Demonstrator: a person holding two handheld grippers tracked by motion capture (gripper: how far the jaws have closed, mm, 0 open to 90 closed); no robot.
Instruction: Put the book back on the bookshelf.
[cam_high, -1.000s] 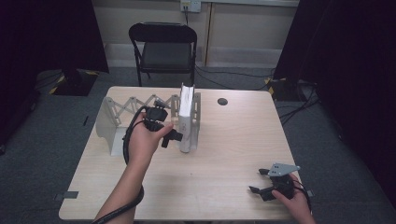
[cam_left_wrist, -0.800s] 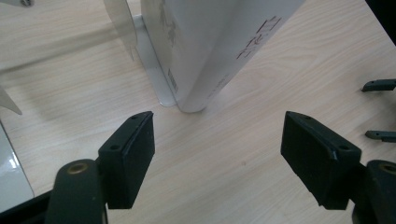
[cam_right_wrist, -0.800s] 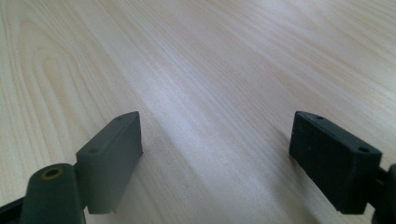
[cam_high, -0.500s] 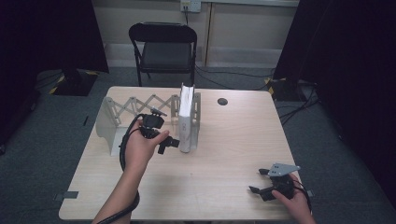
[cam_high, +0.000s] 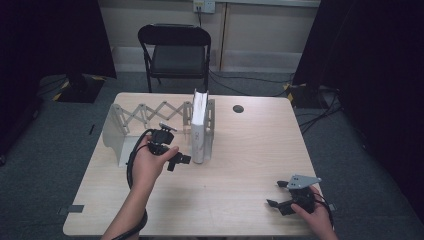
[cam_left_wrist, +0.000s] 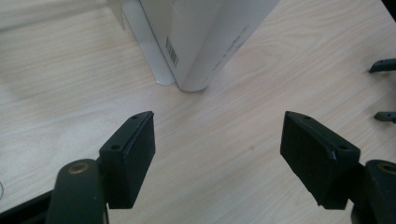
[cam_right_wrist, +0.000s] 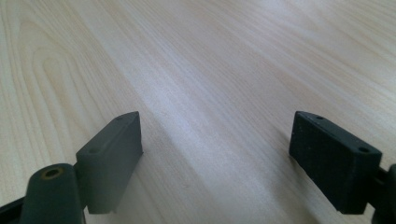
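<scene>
Book (cam_high: 199, 131) standing upright on its bottom edge inside the expandable metal rack (cam_high: 120, 131), leaning against the rack's right end plate near the middle of the tabletop (cam_high: 240, 165). Left gripper (cam_high: 181, 159) is hovering just beside the book's near lower corner, not touching it; in the left gripper view the fingers (cam_left_wrist: 133, 154) are spread wide with bare wood between them, and the book (cam_left_wrist: 205, 42) is sitting ahead and slightly left of centre. Right gripper (cam_high: 276, 196) is resting low at the near right corner of the tabletop, well apart from the book, fingers (cam_right_wrist: 114, 149) also wide and holding nothing.

Judgement: step in hand looks like a left-hand approach to the book. To do it well, the gripper is needing to line its opening up with the spine, come in level, straddle the cover thickness, and close only once both pads are flanking the book. Gripping too near the corner is risking a twist or tipping against the rack plate.
</scene>
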